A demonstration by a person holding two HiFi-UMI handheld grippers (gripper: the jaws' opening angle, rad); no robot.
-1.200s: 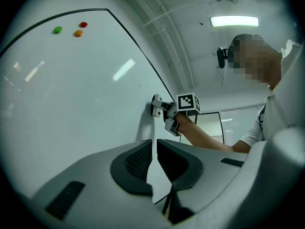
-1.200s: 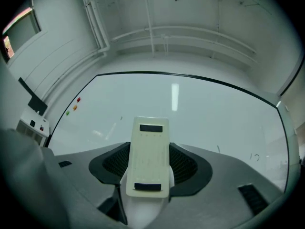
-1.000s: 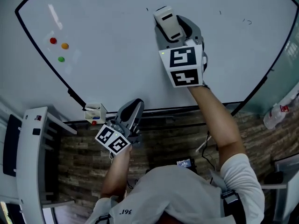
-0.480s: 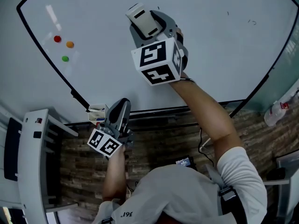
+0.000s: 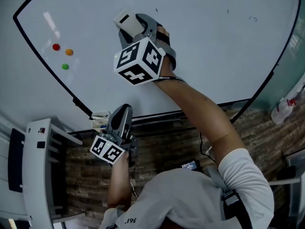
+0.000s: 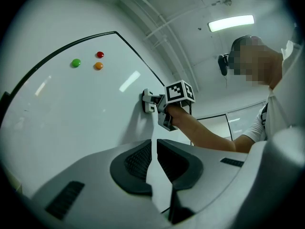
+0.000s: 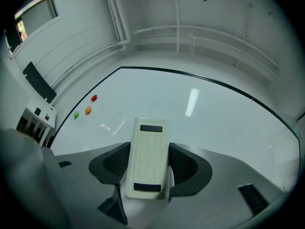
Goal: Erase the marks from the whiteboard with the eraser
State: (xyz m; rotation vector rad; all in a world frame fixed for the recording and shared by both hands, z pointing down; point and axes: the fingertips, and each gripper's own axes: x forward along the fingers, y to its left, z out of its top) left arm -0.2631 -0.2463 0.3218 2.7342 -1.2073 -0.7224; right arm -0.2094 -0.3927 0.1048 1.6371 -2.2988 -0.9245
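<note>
Whiteboard [image 5: 214,56] is wall-mounted and mostly clean. The right claw [image 5: 138,30] is up at the upper-middle of the board, jaws clamped on the eraser [image 7: 148,149] across its narrow sides. The left claw [image 6: 153,163] idles low by the board's bottom edge, jaws nearly together with only a thin slit, gripping nothing. The eraser is at the board face just ahead of the right claw. From the left gripper view it looks to be against the surface, though actual contact can't be confirmed. Its long axis runs along the jaws, with the far end sticking out past the fingertips toward the board's upper left in the head view. The hard back with two dark patches faces the right gripper's camera, so the wiping face should be toward the board. Remaining marks look tiny: a tick just right of the eraser [image 5: 156,10], another further right [image 5: 227,11], and a squiggle near the right edge [image 5: 252,19]. Judgement for the step: keep the wiping face flat and the pressure even, sweep broadside across each tick rather than end-on, and keep the wrist from tilting so an edge doesn't lift. Stay clear of the red [image 5: 56,46], orange [image 5: 69,52] and green [image 5: 65,66] magnets at the left, which are well apart from the marks.
</note>
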